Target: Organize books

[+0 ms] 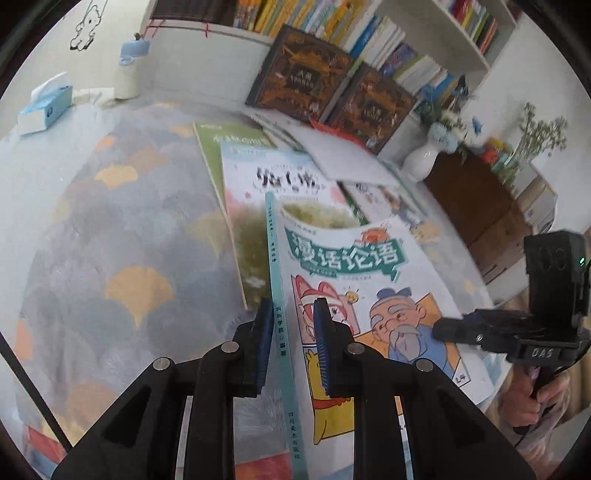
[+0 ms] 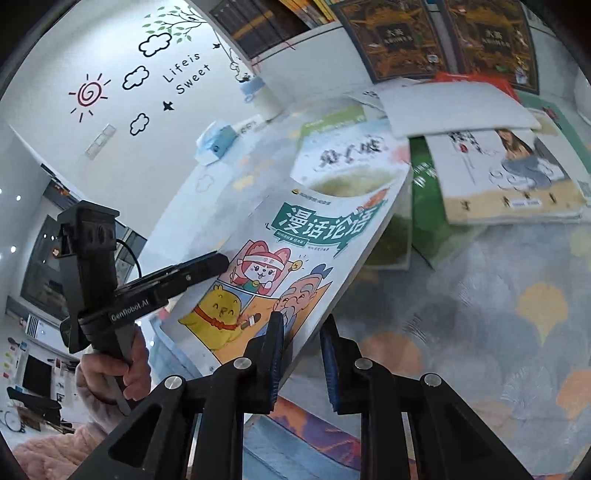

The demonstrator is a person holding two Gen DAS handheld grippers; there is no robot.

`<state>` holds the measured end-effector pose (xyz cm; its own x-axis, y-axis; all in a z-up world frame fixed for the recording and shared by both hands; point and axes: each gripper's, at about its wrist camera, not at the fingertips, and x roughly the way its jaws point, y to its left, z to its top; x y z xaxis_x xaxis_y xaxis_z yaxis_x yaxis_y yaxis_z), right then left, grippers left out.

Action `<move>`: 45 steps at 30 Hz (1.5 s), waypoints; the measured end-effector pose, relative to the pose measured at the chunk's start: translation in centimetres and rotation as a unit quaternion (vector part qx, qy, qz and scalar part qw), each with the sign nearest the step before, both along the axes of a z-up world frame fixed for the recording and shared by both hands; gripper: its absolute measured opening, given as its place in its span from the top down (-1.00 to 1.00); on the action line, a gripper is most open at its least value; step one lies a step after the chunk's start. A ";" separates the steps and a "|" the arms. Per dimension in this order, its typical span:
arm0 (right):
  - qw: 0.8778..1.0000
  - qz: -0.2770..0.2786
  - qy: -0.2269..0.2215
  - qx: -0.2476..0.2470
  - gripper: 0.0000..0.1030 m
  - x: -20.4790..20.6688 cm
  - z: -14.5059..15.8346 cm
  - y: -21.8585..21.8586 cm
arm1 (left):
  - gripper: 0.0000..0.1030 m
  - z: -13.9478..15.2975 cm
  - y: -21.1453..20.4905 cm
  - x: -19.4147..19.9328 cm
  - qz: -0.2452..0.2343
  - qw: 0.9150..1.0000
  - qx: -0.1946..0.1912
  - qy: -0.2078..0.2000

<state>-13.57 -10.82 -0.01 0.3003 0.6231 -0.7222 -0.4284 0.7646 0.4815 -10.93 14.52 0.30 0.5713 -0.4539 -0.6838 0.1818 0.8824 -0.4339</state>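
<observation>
A comic book [image 1: 351,266] with a teal title banner and cartoon figures hangs tilted above the rug, held from both sides. My left gripper [image 1: 291,332] is shut on its teal spine edge, blue pads pressed on either face. In the right wrist view the same comic book [image 2: 306,236] runs between the pads of my right gripper [image 2: 303,339], which is shut on the opposite edge. Each gripper shows in the other's view: the right gripper [image 1: 443,326] at the book's right edge, the left gripper [image 2: 218,264] at its left. More books [image 1: 266,192] lie flat beneath.
A loose pile of books [image 2: 509,177] lies on the patterned rug [image 1: 129,258]. Two dark ornate books [image 1: 299,74] lean against a white bookshelf [image 1: 424,33] full of books. A tissue box [image 1: 44,107] sits far left, a white vase [image 1: 421,158] at right. A person's hand [image 2: 110,373] grips the left handle.
</observation>
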 end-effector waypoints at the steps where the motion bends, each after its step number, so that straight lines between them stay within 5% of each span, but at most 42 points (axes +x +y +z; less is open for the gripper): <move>1: 1.000 0.003 -0.005 -0.003 0.61 -0.1 0.4 0.2 | 0.65 0.4 0.5 0.1 0.001 1.000 -0.004 -0.004; 15: 0.996 0.078 -0.052 -0.007 0.61 3.9 4.9 11.5 | 0.65 5.1 9.5 0.9 0.071 0.994 0.058 -0.054; 30: 0.991 0.130 0.005 -0.042 0.61 8.8 -1.4 20.7 | 0.65 -2.1 18.0 3.0 0.100 0.994 0.036 0.017; 45: 0.986 0.145 0.030 -0.078 0.56 8.6 -4.4 21.5 | 0.53 -4.2 17.0 3.5 0.119 0.986 0.108 0.055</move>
